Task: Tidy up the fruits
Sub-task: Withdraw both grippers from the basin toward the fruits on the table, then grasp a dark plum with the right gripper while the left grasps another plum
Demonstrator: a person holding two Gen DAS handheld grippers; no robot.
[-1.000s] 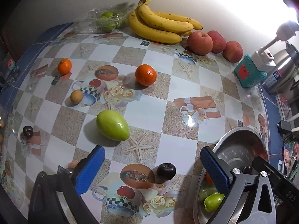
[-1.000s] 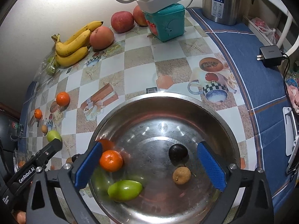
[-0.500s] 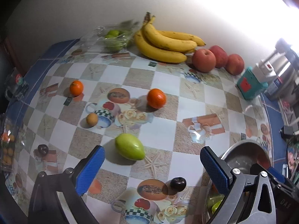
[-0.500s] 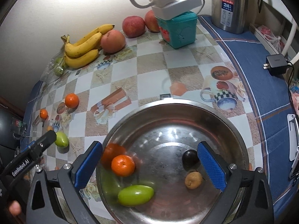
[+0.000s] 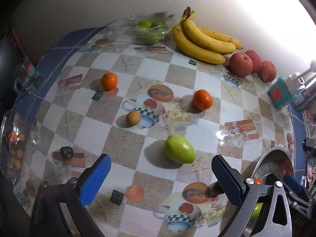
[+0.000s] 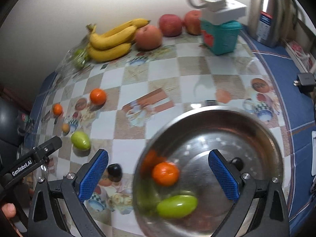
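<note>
The left gripper [image 5: 161,174] hovers with its jaws wide and empty; a green mango [image 5: 179,149] lies on the checkered tablecloth [image 5: 128,144] just ahead between them. The right gripper [image 6: 158,172] is likewise wide and empty above a steel bowl [image 6: 262,130], where an orange [image 6: 165,173] and another green mango [image 6: 176,206] lie between its jaws.

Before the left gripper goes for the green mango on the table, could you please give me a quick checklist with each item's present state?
1. Left gripper open, nothing held: ok.
2. Green oval mango free on the checkered tablecloth, nothing touching it: ok.
3. Mango between the left fingers: not ok, it lies ahead of them.
4. Round steel bowl has room: ok.
5. Right gripper open, empty: ok.
6. Small dark plum out of the path: cannot tell.
</note>
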